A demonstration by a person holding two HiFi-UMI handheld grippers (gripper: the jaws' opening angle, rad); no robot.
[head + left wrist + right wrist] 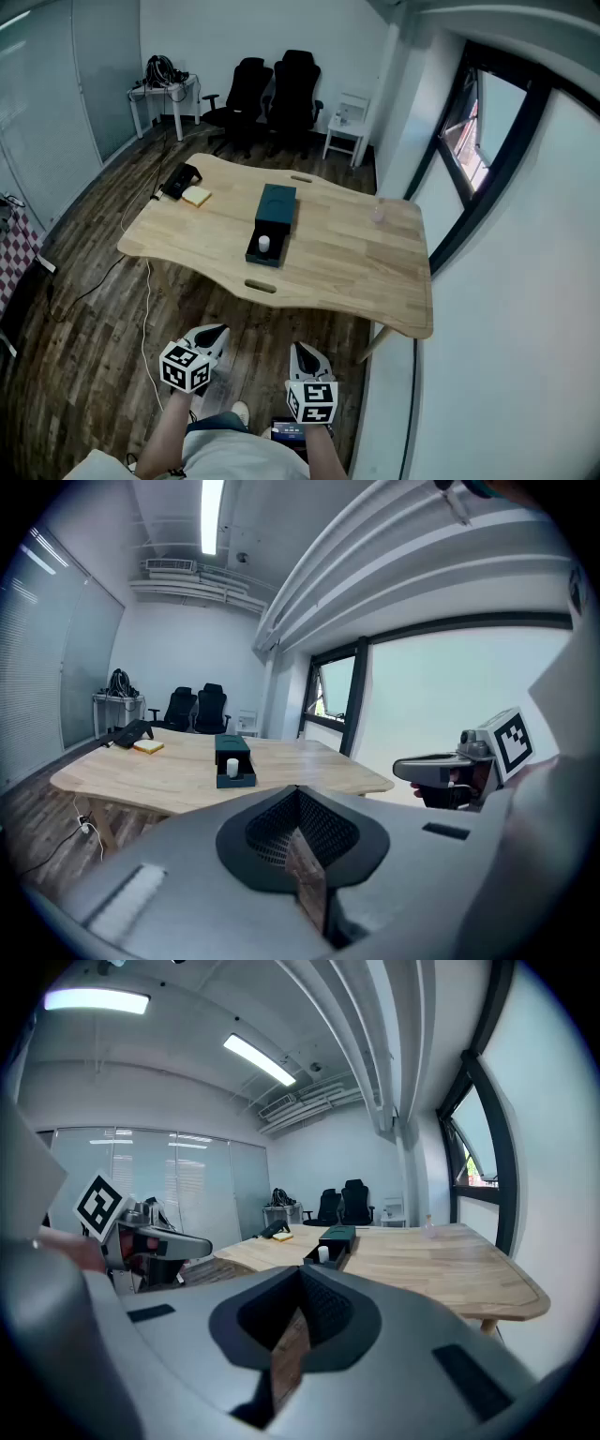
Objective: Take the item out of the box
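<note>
A dark teal box [273,225] lies open in the middle of the wooden table [356,267], its lid folded back away from me. A small white cylinder [264,244] stands in the box's near end. The left gripper view shows the box [233,760] and the cylinder [231,769] far ahead, and so does the right gripper view, with the box [336,1240] and the cylinder [322,1253]. My left gripper [218,330] and right gripper [300,348] hang low over the floor, well short of the table's near edge. Both are shut and empty, side by side.
A black device [180,178] and a yellow pad [196,196] lie at the table's far left, a small clear bottle [379,214] at its far right. Two black office chairs [272,94] and a white side table [345,129] stand behind. A cable [141,281] trails across the wood floor.
</note>
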